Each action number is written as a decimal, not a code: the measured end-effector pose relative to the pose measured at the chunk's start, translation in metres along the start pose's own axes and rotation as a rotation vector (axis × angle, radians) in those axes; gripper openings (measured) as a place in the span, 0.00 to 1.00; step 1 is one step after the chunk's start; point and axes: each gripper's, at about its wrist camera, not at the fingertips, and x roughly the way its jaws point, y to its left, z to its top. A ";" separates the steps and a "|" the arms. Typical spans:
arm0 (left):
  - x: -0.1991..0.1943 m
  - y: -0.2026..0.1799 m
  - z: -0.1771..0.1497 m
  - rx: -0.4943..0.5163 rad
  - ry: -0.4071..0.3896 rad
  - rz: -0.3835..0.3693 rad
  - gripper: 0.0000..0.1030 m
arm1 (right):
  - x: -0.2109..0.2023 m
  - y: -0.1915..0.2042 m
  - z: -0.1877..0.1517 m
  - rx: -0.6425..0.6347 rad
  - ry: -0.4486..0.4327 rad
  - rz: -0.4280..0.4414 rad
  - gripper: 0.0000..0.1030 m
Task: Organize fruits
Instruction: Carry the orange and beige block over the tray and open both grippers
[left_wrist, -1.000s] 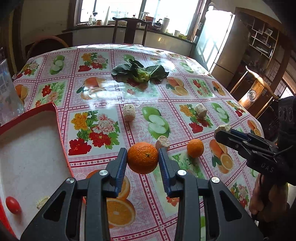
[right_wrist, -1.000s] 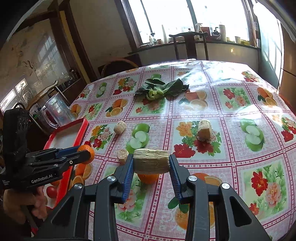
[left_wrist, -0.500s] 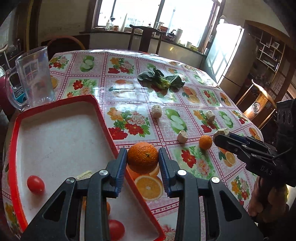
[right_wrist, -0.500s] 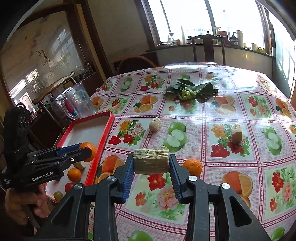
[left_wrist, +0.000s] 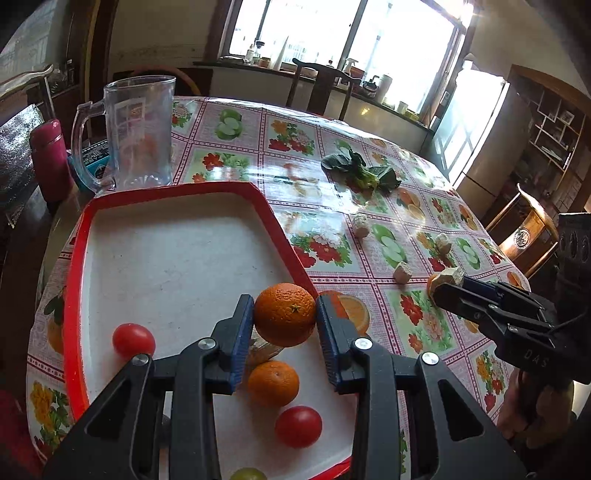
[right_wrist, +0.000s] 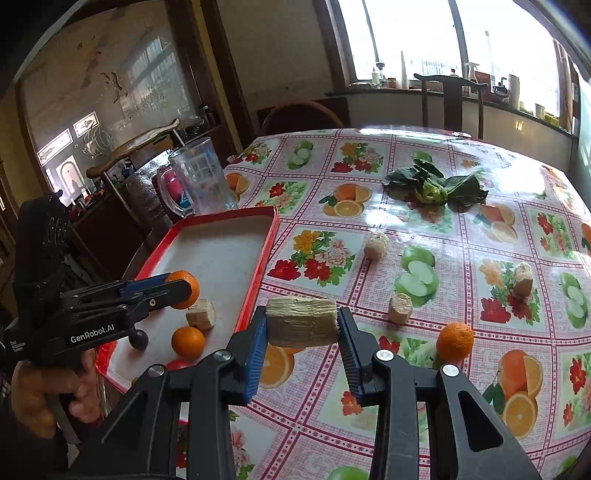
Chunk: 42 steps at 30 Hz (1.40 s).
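left gripper (left_wrist: 285, 325) was clamped on a round, pebbled orange (left_wrist: 285, 314), hanging just over the red tray (left_wrist: 177, 190) near its right rim, drop zone straight below. right gripper (right_wrist: 301, 334) pinched a pale, fibrous stubby chunk (right_wrist: 301, 326) crosswise, over the tablecloth (right_wrist: 424, 369) just right of that rim; the left was nearer.

Left gripper (left_wrist: 285, 320) clamps an orange (left_wrist: 284, 314) above the red-rimmed tray (left_wrist: 177, 190), near the tray's right edge.

Oranges (right_wrist: 454, 341): three. Tomatoes (left_wrist: 133, 340): two. Corn chunks (right_wrist: 400, 308): five. Tray (left_wrist: 177, 194): one.
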 end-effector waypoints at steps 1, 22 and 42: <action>-0.001 0.003 0.000 -0.002 -0.001 0.003 0.31 | 0.002 0.003 0.000 -0.005 0.002 0.001 0.36; -0.018 0.077 -0.002 -0.089 -0.012 0.094 0.31 | 0.071 0.076 0.025 -0.101 0.088 0.110 0.36; 0.021 0.115 0.007 -0.121 0.100 0.149 0.31 | 0.145 0.097 0.036 -0.151 0.228 0.135 0.36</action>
